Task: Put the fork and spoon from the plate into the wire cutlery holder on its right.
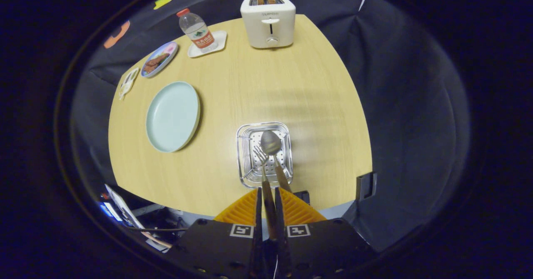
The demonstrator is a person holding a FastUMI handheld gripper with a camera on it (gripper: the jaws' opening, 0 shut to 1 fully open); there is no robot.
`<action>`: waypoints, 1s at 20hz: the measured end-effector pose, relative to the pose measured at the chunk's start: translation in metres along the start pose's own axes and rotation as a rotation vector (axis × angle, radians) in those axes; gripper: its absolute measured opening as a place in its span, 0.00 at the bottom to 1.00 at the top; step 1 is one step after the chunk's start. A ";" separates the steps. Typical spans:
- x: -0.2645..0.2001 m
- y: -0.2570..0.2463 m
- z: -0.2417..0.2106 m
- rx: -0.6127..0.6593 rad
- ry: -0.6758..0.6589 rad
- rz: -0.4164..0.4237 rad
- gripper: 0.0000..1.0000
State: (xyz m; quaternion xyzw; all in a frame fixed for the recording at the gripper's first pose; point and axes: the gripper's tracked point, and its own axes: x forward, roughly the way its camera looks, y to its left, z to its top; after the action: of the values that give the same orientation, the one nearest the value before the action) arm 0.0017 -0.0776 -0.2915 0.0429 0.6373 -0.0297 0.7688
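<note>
Pale wood makes up the bench point(258, 87), the biggest thing here, rounded at its corners and set against the black cloth wall. On its far edge stands a white toaster point(268, 21) with two slices of bread poking from the slots. To the left of the tongs lies the light blue plate point(172, 116), bare of cutlery. Just ahead of the fingers sits the wire cutlery holder point(264, 154), a square metal basket with a perforated bottom, to the right of the plate and well apart from it. Farther off, near the far left corner, a small patterned dish point(158, 59) holds some brown food, and beside it a plastic water bottle point(197, 31) with a red cap rests on a small white tray point(208, 45).

The tongs point(269, 206) are nearly closed, their orange fingers point(243, 210) pressing on a wooden handle between them. The fork point(263, 166) and spoon point(275, 156) stand side by side, heads over the holder; I cannot tell which handle the fingers pinch, or whether both.
</note>
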 end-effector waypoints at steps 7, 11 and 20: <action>-0.014 0.032 0.002 -0.097 -0.121 0.012 0.27; -0.031 0.068 -0.002 -0.126 -0.209 0.061 0.27; -0.082 0.138 0.012 -0.165 -0.440 0.131 0.50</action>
State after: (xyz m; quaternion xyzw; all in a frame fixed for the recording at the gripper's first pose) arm 0.0125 0.0579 -0.2049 0.0136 0.4508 0.0638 0.8903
